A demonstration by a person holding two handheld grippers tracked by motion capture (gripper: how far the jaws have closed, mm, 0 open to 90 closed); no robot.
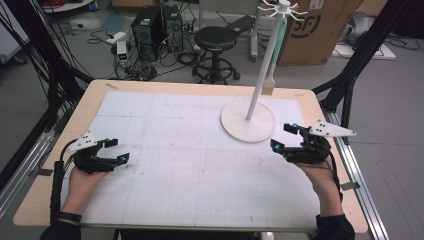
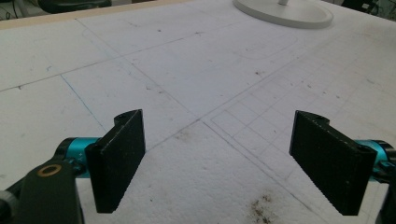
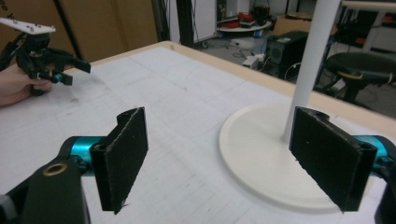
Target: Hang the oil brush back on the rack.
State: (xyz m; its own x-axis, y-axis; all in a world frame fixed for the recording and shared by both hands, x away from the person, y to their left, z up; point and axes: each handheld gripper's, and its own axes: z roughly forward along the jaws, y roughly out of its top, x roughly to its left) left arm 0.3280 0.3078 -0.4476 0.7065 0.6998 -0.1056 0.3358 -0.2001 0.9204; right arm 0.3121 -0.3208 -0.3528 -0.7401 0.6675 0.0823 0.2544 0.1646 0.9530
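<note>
From above our side, we look forward and down over the whole table [image 1: 150, 220]. Our 2 gripper cameras sit low and close, both facing the white stand [image 1: 248, 120] [image 2: 285, 11] [image 3: 261, 154], which all 3 views share.

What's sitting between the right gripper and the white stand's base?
Nothing visible. The right gripper, jaws open and empty, sits just right of the white stand base, with only bare table mat between them.
</note>
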